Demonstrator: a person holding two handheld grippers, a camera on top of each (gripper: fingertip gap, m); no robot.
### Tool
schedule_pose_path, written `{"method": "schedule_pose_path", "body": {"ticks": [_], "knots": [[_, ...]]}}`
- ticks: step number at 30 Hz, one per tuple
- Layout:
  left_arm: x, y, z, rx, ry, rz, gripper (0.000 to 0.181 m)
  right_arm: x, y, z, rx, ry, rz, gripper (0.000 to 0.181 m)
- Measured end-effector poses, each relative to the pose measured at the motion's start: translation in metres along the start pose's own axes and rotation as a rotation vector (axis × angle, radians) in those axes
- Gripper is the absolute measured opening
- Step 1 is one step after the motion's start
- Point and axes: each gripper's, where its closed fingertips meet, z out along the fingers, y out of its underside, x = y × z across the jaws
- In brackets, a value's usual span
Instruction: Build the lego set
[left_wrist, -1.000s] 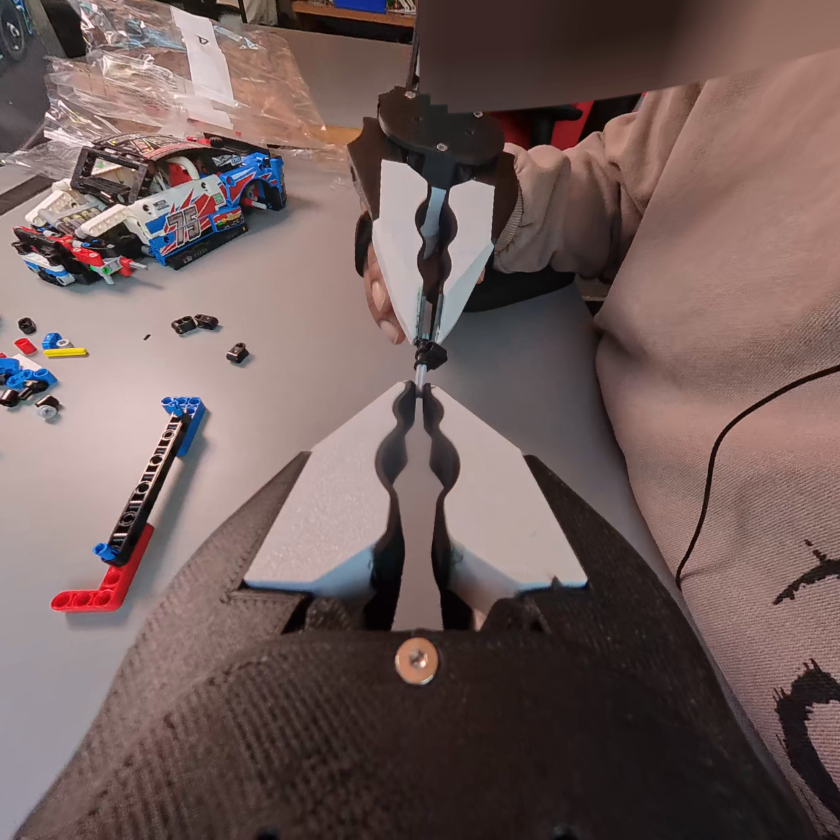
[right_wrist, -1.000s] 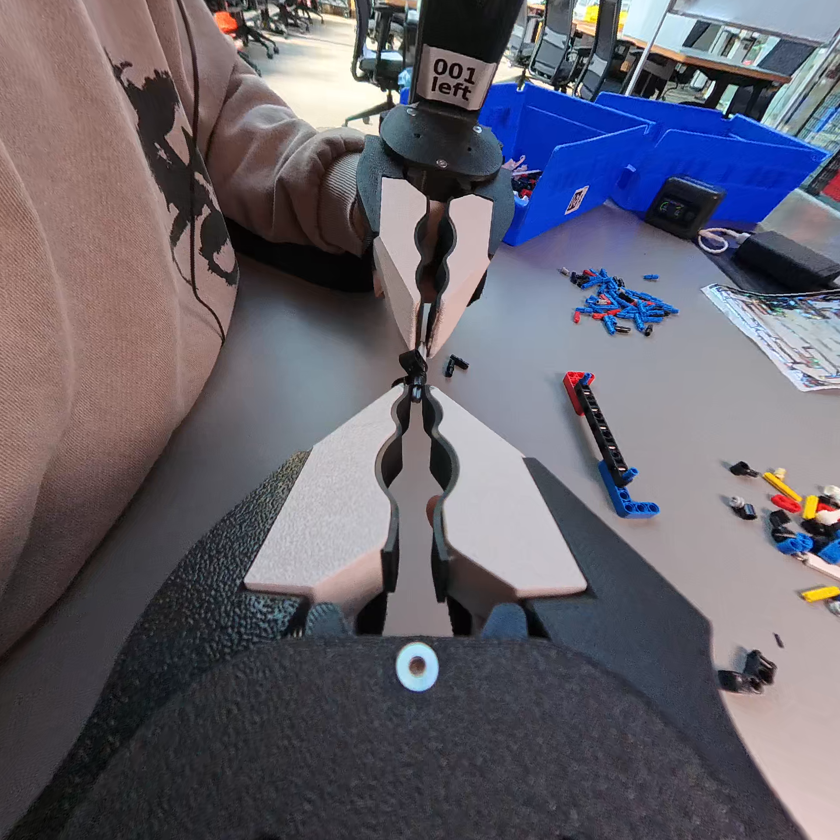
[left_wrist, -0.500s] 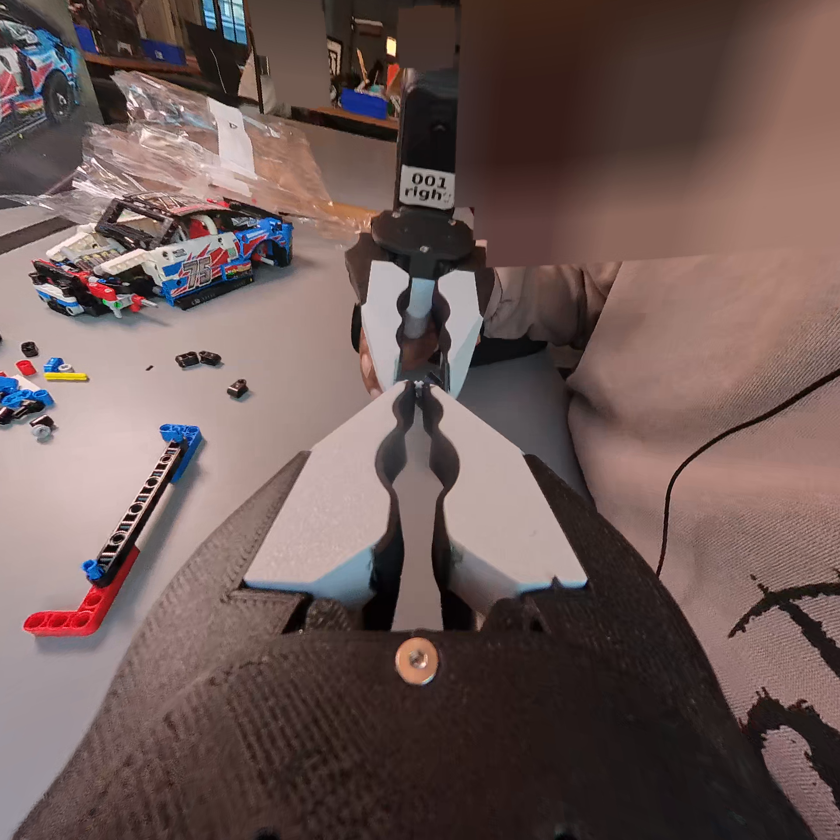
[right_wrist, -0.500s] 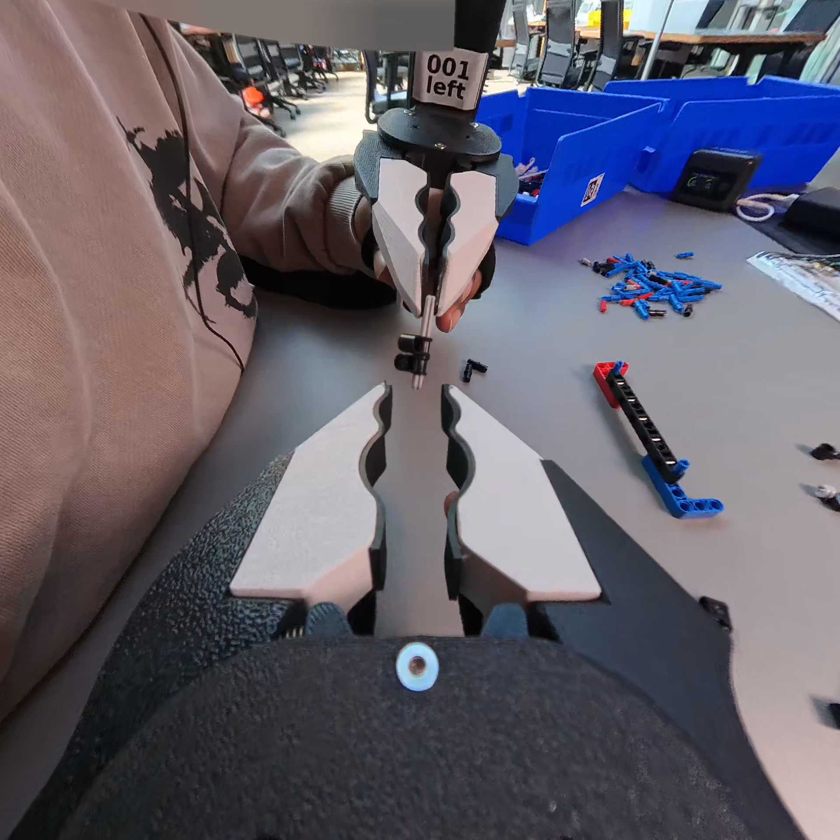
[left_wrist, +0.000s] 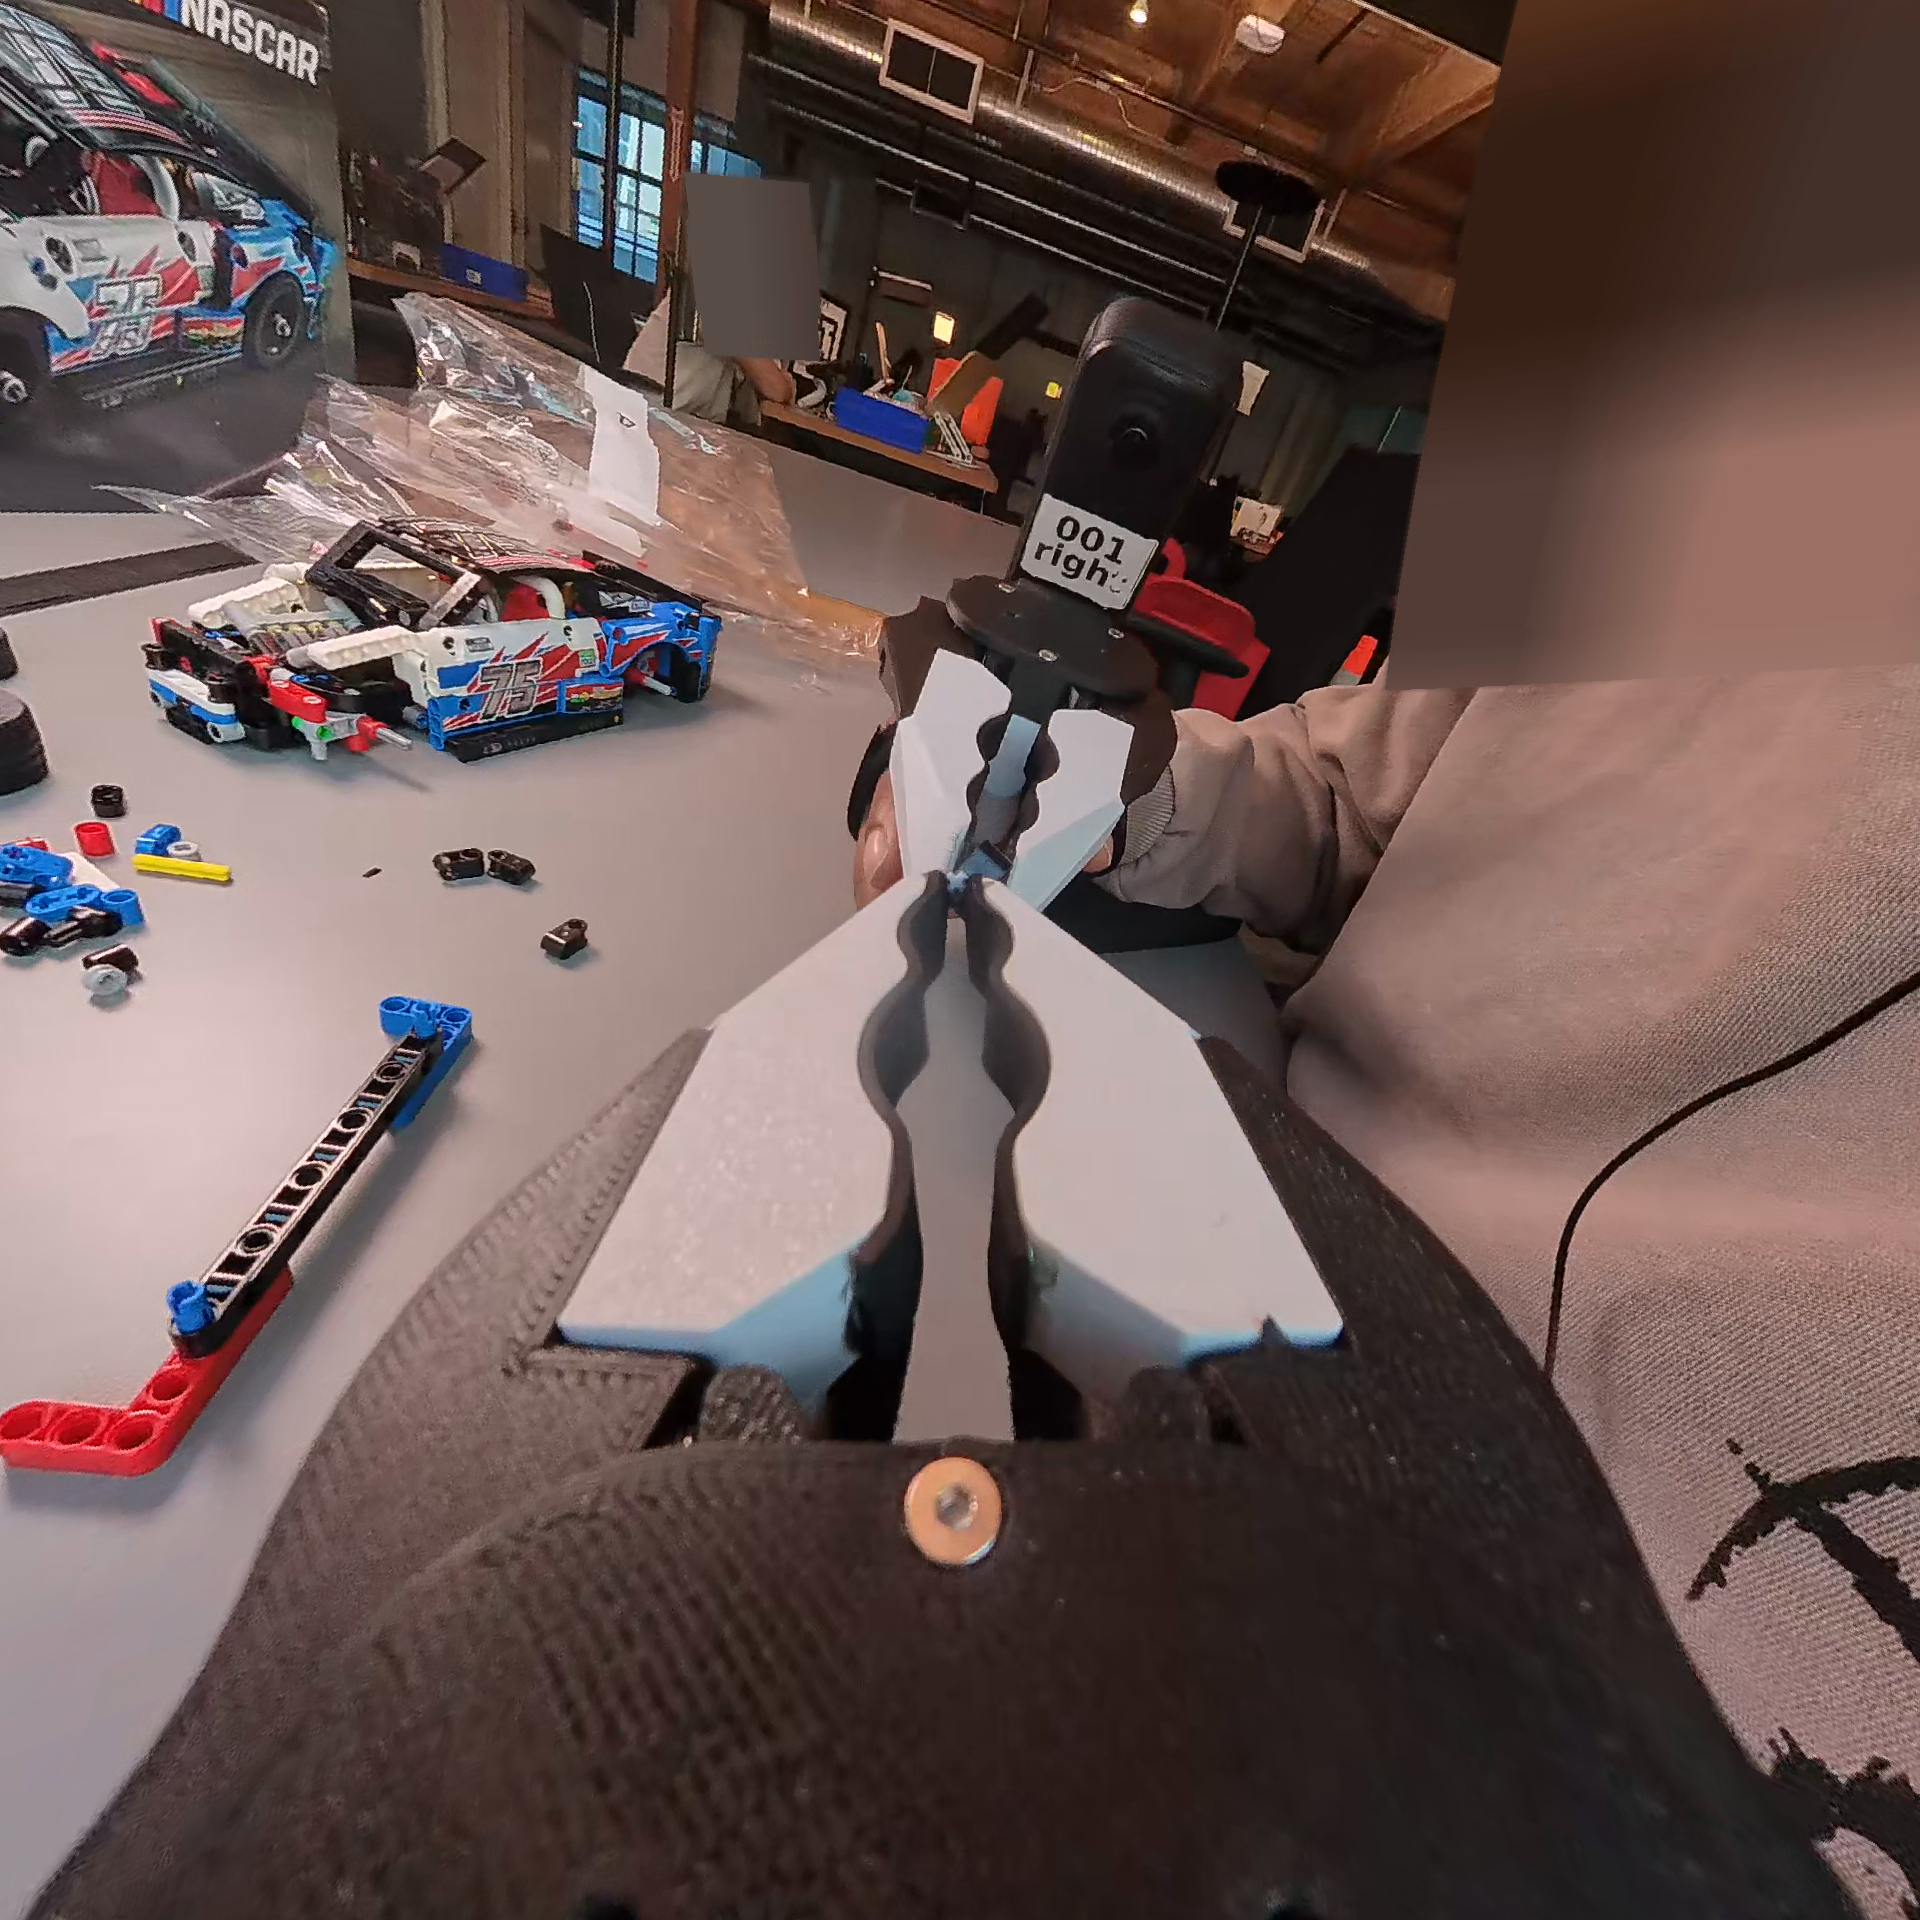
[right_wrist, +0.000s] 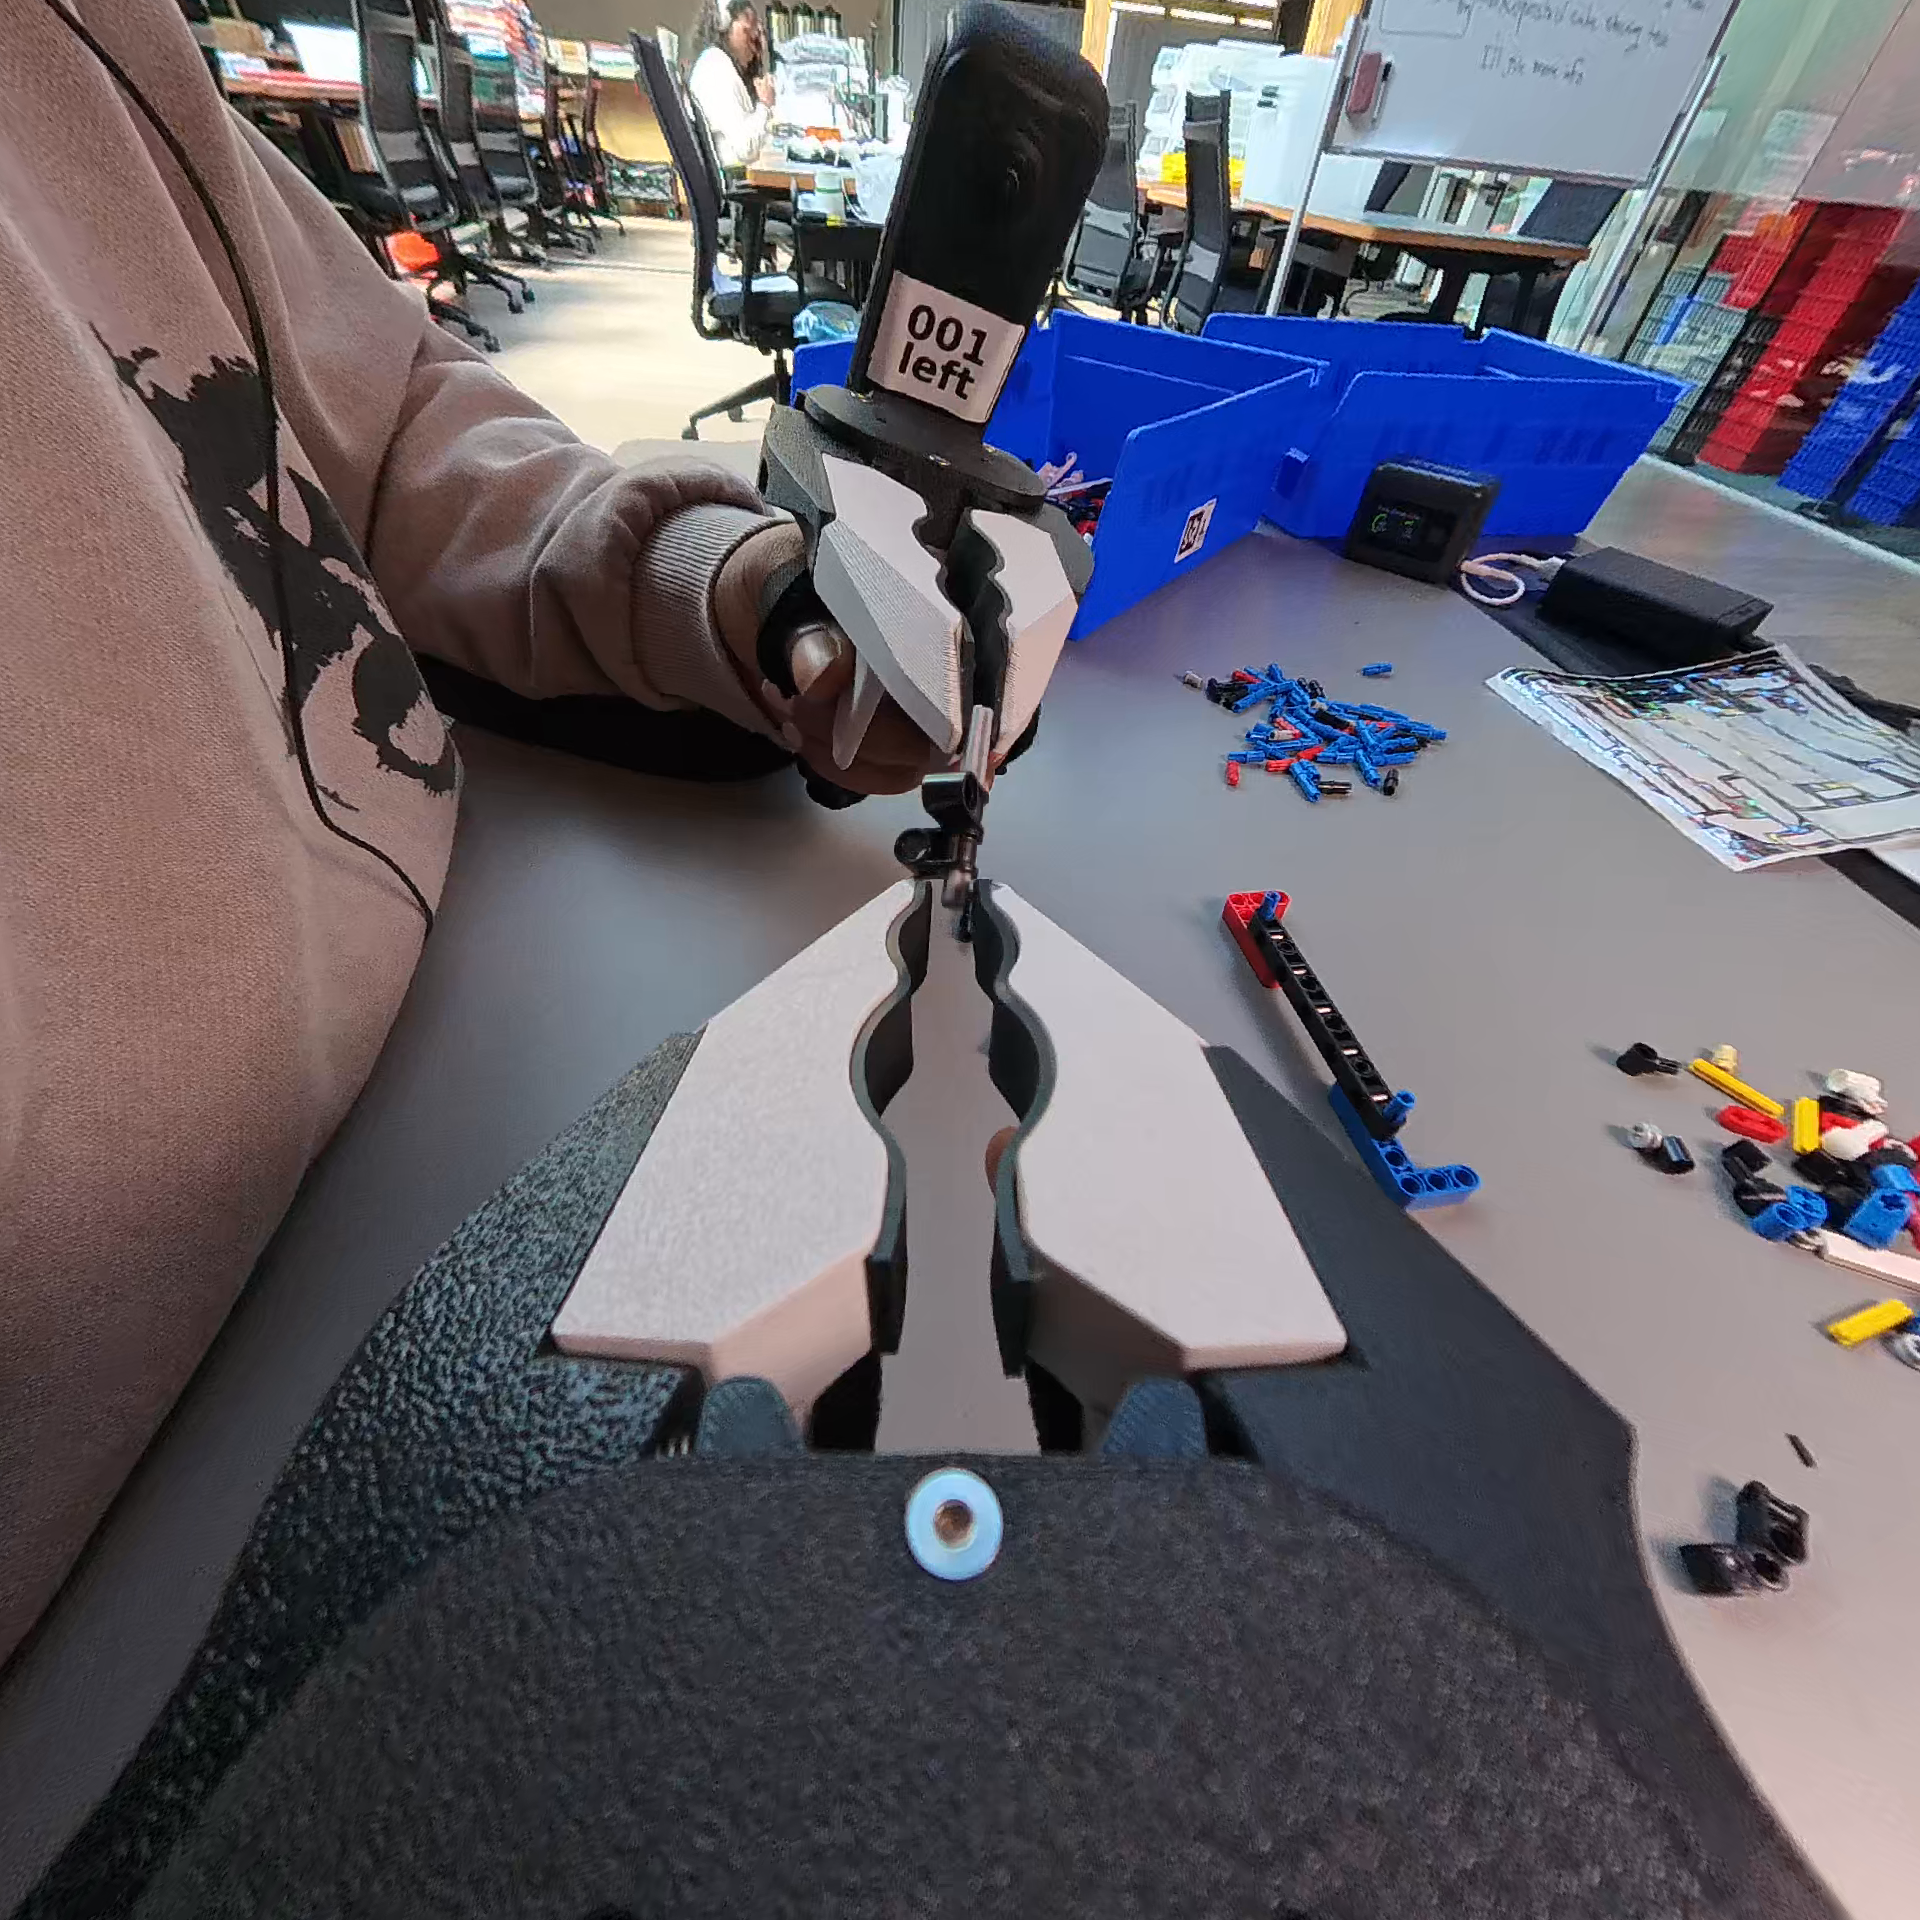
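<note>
The right hand-held gripper (right_wrist: 954, 902), open half a second ago, has narrowed onto the axle (right_wrist: 970, 781) that the left hand-held gripper (right_wrist: 977, 727) clamps, so I judge another connector (right_wrist: 954, 795) goes on.

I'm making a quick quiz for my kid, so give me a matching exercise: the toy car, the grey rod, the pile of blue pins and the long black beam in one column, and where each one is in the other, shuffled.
1. toy car
2. grey rod
3. pile of blue pins
4. long black beam

A. gripped by the left tongs
B. in front of the blue bins
C. beside the clear plastic bags
D. lying flat, red piece at one end, blue at the other

Pairs: 1-C, 2-A, 3-B, 4-D
</note>
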Motion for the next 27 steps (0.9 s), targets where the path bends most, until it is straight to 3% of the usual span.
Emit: {"method": "schedule_pose_path", "body": {"ticks": [8, 11, 13, 17, 27], "knots": [[-0.005, 0.015, 0.002, -0.112, -0.056, 0.096, 0.004, 0.005, 0.018, 0.001, -0.141, 0.035, -0.026, 0.002], [-0.01, 0.028, 0.003, -0.232, -0.101, 0.206, 0.035, 0.006, 0.029, 0.004, -0.234, 0.055, -0.083, 0.002], [-0.007, 0.04, 0.008, -0.316, -0.106, 0.316, 0.04, 0.0, 0.032, 0.009, -0.254, 0.035, -0.075, 0.002], [0.0, 0.054, 0.015, -0.402, -0.084, 0.442, 0.013, -0.008, 0.036, 0.013, -0.274, -0.005, -0.079, 0.002], [0.01, 0.054, 0.011, -0.416, -0.018, 0.441, 0.013, -0.019, 0.033, 0.013, -0.233, -0.088, -0.028, 0.001]]}}
